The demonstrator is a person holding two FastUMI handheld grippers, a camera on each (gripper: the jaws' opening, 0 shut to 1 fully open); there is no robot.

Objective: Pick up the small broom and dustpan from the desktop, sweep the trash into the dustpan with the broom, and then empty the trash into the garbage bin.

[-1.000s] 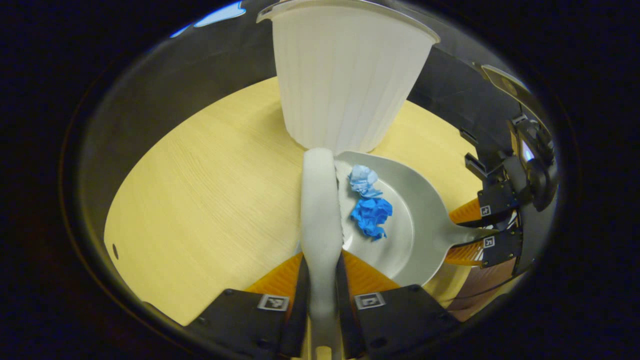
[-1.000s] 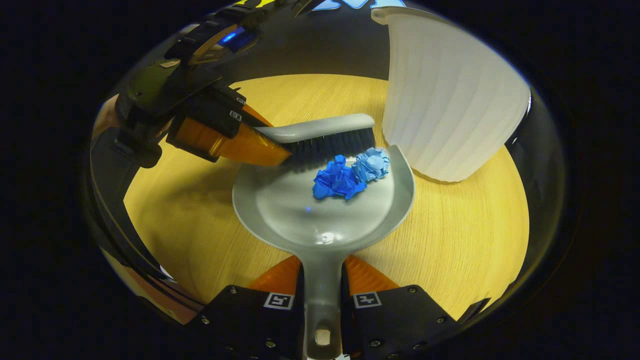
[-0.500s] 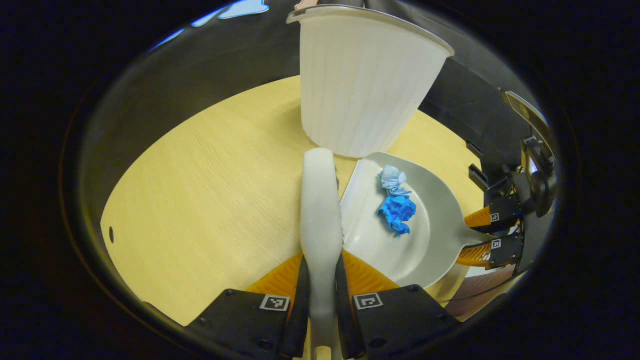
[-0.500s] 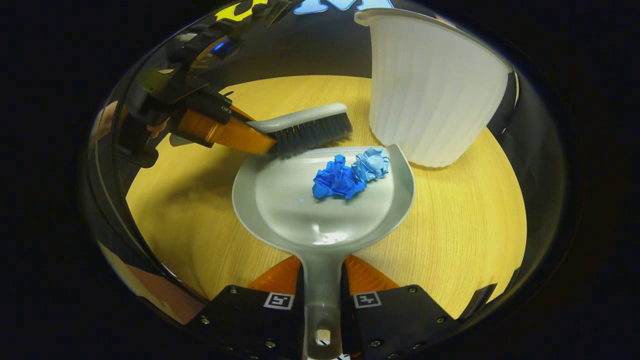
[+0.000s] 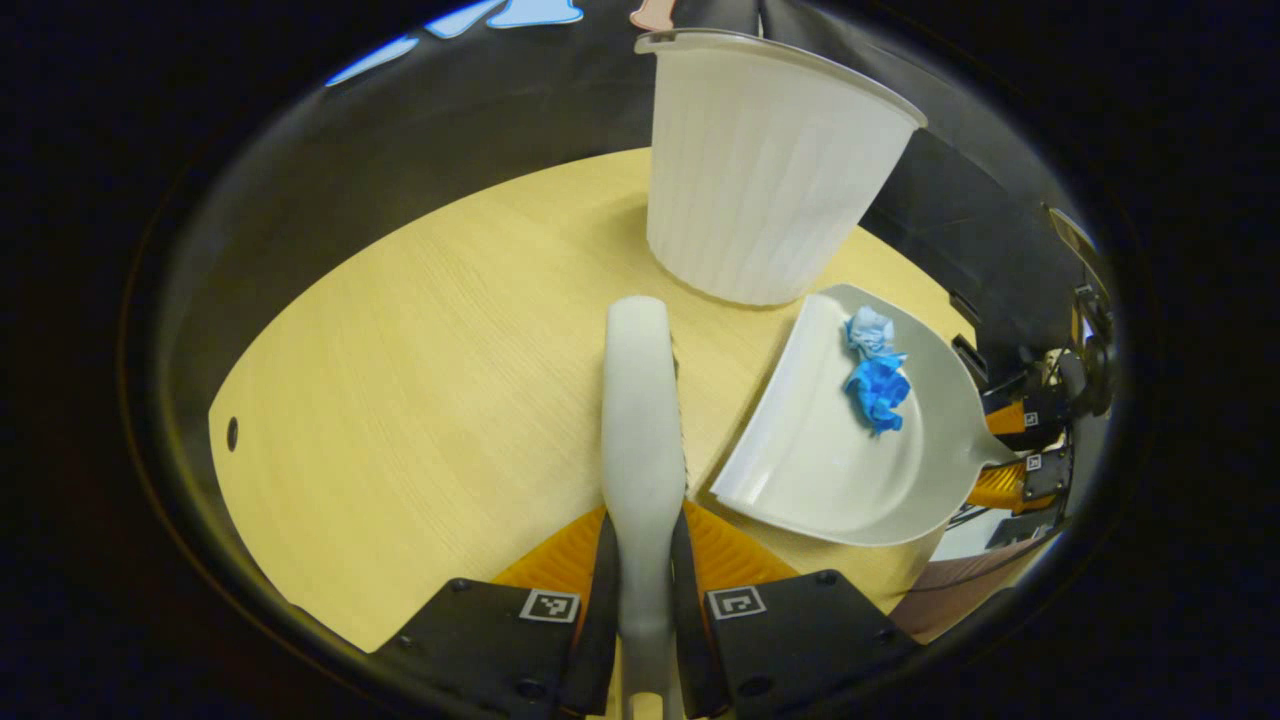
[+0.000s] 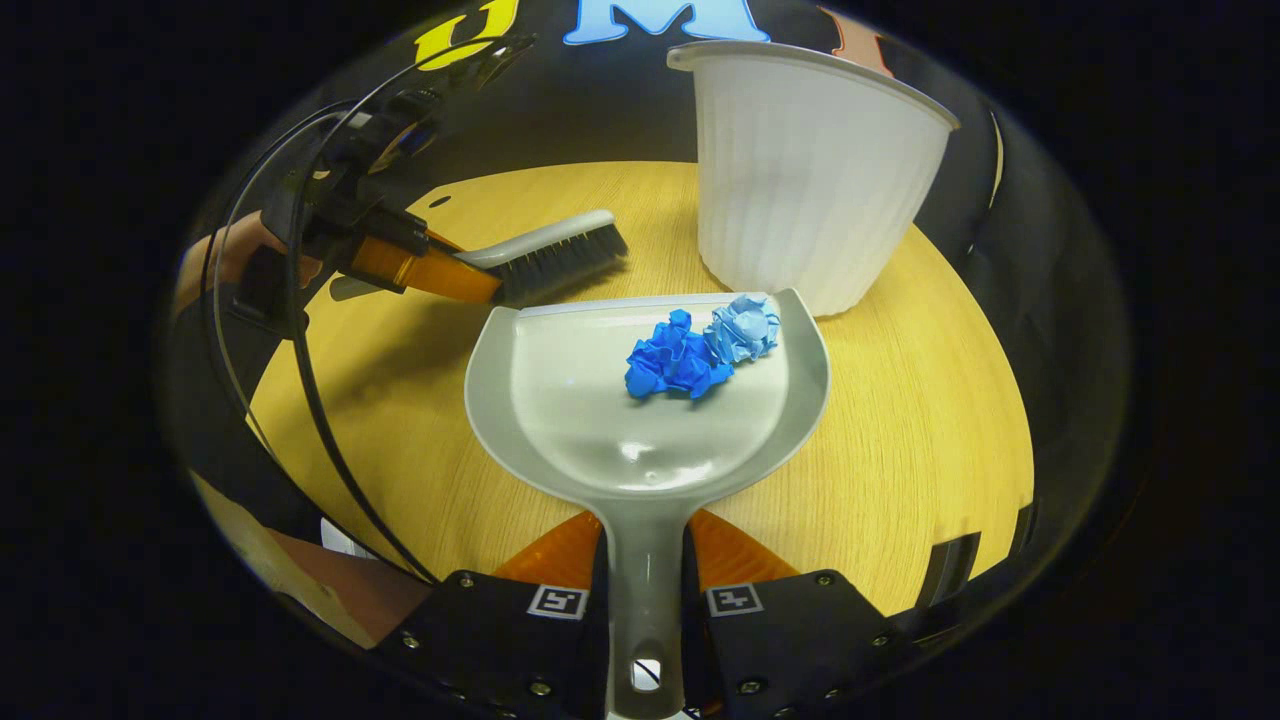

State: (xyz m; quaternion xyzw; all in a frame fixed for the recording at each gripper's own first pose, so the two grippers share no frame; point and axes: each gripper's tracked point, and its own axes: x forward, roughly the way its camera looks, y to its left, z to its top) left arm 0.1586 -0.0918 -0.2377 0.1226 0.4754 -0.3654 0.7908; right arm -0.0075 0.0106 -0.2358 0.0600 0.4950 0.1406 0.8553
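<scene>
Gripping the dustpan (image 6: pixel 640 420) handle, right gripper (image 6: pixel 645 570); blue trash (image 6: pixel 700 350) in pan, white bin (image 6: pixel 810 190) at 1 o'clock. Left gripper (image 5: pixel 642 560) clamps broom (image 5: pixel 640 420), at 10 o'clock on desktop (image 6: pixel 920 440).

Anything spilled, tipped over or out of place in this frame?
Nothing stands out. Both blue paper wads lie inside the dustpan, held by the right tongs. The white bin stands upright on the desk. The left tongs hold the broom, apart from the pan.
</scene>
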